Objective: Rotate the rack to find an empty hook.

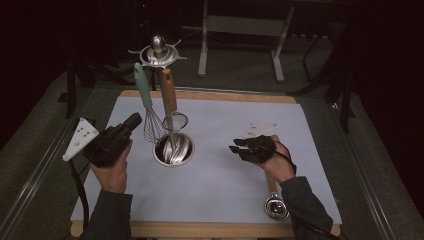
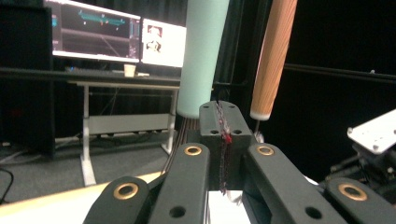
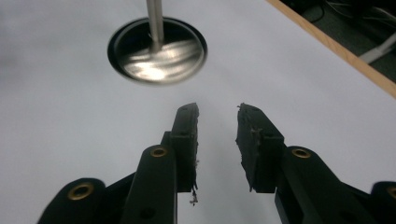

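a person's left gripper [image 1: 134, 121], jaws pressed together, pinches the wires of a teal-handled whisk [image 1: 146, 100] beside the utensil stand [image 1: 173, 149], best lifted straight, while the right gripper [image 1: 240, 145] hovers half-spread over the tabletop [image 1: 225, 185].

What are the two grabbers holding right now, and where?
The left gripper is shut on the whisk, pinching its wires just below the green handle. The right gripper is open over the white mat, holding nothing.
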Available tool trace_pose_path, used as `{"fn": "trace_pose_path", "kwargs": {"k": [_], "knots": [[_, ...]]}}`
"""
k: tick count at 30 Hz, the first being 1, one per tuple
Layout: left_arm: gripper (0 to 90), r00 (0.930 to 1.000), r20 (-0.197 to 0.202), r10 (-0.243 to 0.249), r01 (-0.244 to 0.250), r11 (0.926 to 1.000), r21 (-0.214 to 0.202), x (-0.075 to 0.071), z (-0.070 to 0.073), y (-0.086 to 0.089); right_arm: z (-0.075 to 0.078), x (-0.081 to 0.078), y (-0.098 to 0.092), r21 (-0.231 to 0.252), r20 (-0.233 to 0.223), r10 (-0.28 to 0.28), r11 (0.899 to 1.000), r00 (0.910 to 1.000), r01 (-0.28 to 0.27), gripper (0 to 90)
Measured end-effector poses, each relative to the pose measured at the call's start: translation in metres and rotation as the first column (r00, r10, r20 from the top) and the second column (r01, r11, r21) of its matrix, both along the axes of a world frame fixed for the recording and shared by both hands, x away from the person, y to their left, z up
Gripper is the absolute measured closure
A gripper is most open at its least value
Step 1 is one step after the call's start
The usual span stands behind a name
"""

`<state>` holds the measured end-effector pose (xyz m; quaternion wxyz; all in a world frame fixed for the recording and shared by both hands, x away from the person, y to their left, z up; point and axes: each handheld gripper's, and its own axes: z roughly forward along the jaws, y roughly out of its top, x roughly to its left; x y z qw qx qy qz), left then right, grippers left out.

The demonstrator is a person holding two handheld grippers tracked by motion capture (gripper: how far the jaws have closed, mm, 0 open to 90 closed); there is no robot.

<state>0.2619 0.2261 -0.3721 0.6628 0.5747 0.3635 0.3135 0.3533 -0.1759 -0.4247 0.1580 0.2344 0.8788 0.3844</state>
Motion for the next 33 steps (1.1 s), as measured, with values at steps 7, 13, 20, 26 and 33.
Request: {"fn": "trace_pose_path", "kwargs": {"k": [7, 13, 20, 26, 33], "knots": [[89.9, 0.9994, 0.035, 0.006, -0.006, 0.9999, -0.010, 0.003, 0.015, 0.002, -0.013, -0.007, -0.018, -0.023, 0.008, -0.041, 0.999, 0.9991, 0.041, 65.9], [89.9, 0.9973, 0.073, 0.004, -0.004, 1.0000, -0.005, 0.008, 0.033, -0.002, -0.030, -0.015, -0.040, -0.004, -0.004, -0.090, 0.996, 0.9960, 0.090, 64.0], [90.0, 0.9953, 0.097, -0.002, 0.004, 0.9997, -0.023, 0.013, 0.043, -0.006, -0.041, -0.019, -0.054, 0.013, -0.023, -0.122, 0.992, 0.9923, 0.122, 64.6], [89.9, 0.9908, 0.135, 0.001, 0.004, 0.9993, -0.037, 0.015, 0.059, -0.009, -0.048, -0.022, -0.063, 0.045, -0.037, -0.145, 0.988, 0.9887, 0.147, 64.5], [89.9, 0.9858, 0.167, 0.015, -0.010, 0.9995, -0.029, 0.018, 0.079, -0.010, -0.052, -0.023, -0.070, 0.049, -0.051, -0.164, 0.985, 0.9851, 0.167, 64.8]]}}
